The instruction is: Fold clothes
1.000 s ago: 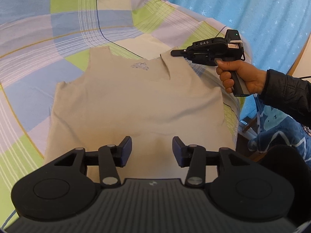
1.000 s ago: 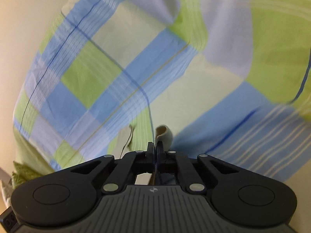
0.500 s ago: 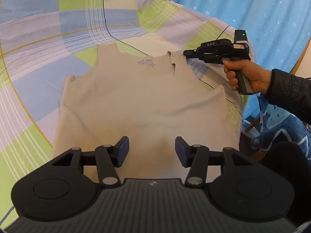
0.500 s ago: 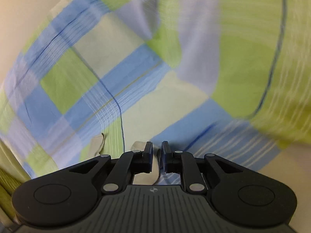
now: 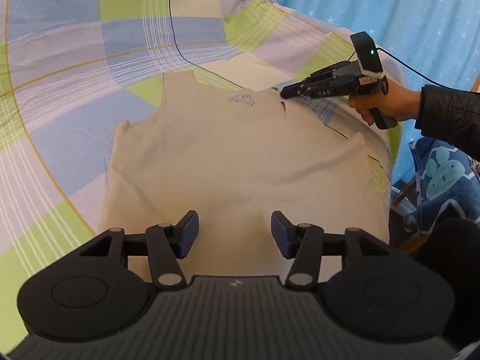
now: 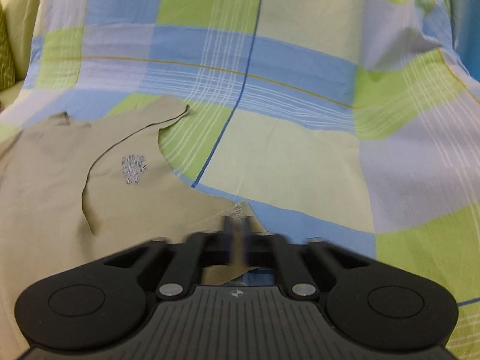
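Observation:
A beige sleeveless top [image 5: 234, 156] lies flat on the checked bedsheet [image 5: 90, 45], neck end far from me, with a small grey print [image 5: 241, 100] below the neckline. My left gripper [image 5: 234, 225] hovers open over the hem, nothing between its fingers. A hand [image 5: 381, 102] holds my right gripper [image 5: 283, 93] with its tip at the top's right shoulder strap. In the right wrist view, the right gripper [image 6: 238, 225] is blurred, its fingers a narrow gap apart with the strap's stitched end lying between them. The top [image 6: 60, 195] spreads away to the left.
The green, blue and cream bedsheet [image 6: 270, 60] stretches beyond the top. A blue starry cloth [image 5: 390, 6] hangs at the back right. A blue blanket with a bunny print [image 5: 444, 180] sits past the bed's right edge, beside a dark sleeve.
My right gripper, shut on the shoulder strap a second ago, has opened slightly and come down to the bed, where the strap now lies. The left gripper stayed open and pulled back a little.

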`<action>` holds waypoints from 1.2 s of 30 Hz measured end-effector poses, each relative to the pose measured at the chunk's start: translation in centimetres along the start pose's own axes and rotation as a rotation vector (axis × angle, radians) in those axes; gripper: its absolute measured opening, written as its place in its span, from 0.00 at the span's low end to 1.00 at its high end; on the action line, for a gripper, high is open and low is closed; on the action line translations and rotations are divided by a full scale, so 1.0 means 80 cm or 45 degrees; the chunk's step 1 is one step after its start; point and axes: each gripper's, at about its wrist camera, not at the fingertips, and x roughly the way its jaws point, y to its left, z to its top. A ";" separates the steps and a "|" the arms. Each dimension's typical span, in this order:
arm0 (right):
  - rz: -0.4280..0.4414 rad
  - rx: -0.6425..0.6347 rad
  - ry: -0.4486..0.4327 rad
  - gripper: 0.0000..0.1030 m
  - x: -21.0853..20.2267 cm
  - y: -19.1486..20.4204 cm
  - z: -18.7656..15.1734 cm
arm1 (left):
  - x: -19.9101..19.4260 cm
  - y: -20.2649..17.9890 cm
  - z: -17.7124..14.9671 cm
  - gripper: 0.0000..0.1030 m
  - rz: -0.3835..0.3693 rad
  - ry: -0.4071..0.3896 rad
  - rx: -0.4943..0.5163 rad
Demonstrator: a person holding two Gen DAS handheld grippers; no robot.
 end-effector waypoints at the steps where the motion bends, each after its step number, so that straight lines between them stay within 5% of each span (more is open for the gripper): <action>1: -0.007 0.013 -0.004 0.00 0.001 -0.002 0.001 | 0.002 0.000 0.000 0.47 0.001 0.000 -0.001; 6: -0.137 0.131 -0.100 0.00 0.003 -0.026 0.005 | 0.008 -0.001 0.000 0.47 -0.002 -0.004 -0.005; 9: -0.152 0.176 -0.063 0.00 0.010 -0.044 0.006 | 0.008 -0.005 0.003 0.47 0.002 -0.006 0.019; 15: -0.043 0.195 -0.137 0.10 -0.026 -0.017 -0.002 | 0.006 0.000 0.005 0.50 0.017 -0.030 0.001; 19: 0.102 0.038 -0.043 0.08 -0.016 0.032 -0.001 | 0.014 0.007 0.005 0.50 0.029 -0.036 -0.010; 22: 0.052 0.066 -0.049 0.05 0.000 0.023 -0.004 | 0.026 0.015 0.008 0.48 0.089 -0.023 0.021; 25: -0.140 0.194 -0.040 0.00 0.003 -0.005 -0.003 | 0.028 0.034 0.016 0.43 0.180 -0.044 -0.007; 27: -0.188 0.203 -0.038 0.10 -0.013 0.002 0.001 | 0.022 0.052 0.021 0.43 0.233 -0.059 -0.067; 32: -0.111 0.169 -0.098 0.14 -0.083 0.081 -0.010 | -0.038 0.080 0.011 0.44 0.305 -0.083 -0.124; 36: -0.007 0.112 -0.148 0.25 -0.146 0.169 -0.031 | -0.104 0.089 -0.019 0.55 0.302 -0.040 -0.087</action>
